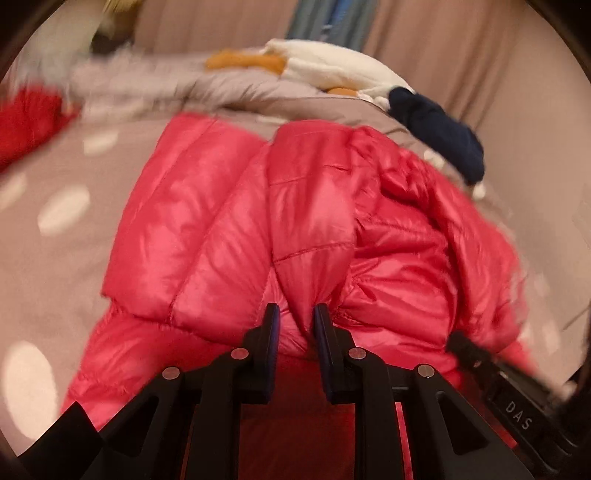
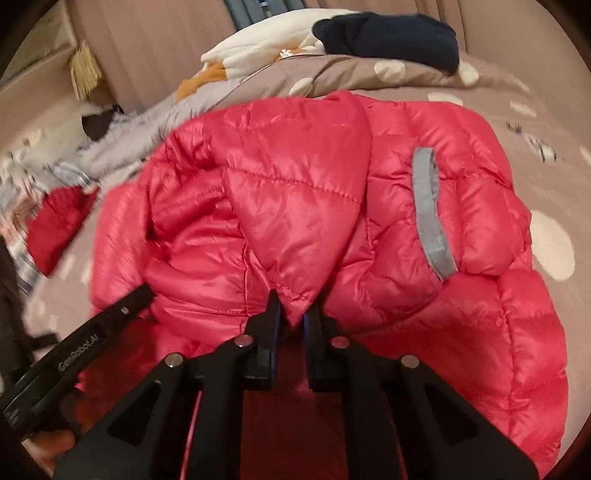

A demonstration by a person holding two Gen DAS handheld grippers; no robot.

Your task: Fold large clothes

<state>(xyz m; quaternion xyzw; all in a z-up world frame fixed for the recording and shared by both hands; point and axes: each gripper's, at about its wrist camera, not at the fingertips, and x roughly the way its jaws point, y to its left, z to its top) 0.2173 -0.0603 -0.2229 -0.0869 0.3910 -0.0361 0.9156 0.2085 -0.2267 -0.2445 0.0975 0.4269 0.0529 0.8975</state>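
Note:
A glossy red puffer jacket [image 1: 288, 229] lies bunched on a taupe bedspread with pale dots [image 1: 62, 206]. My left gripper [image 1: 294, 314] is shut on a gathered fold of the jacket's near edge, the fabric pinched between its black fingers. In the right wrist view the same red jacket [image 2: 317, 206] shows a grey strip [image 2: 430, 214] on its right side. My right gripper [image 2: 293, 306] is shut on a pointed fold of the jacket, cloth squeezed between its pads. The other gripper's black body shows at the lower right in the left view [image 1: 517, 398] and at the lower left in the right view [image 2: 81, 354].
At the far end of the bed lie a cream garment [image 2: 266, 40], a navy garment [image 2: 388, 33], an orange-brown piece [image 1: 243, 61] and a grey garment [image 2: 147, 125]. Another red cloth [image 2: 59, 229] lies at the left. Beige curtains [image 1: 461, 48] hang behind.

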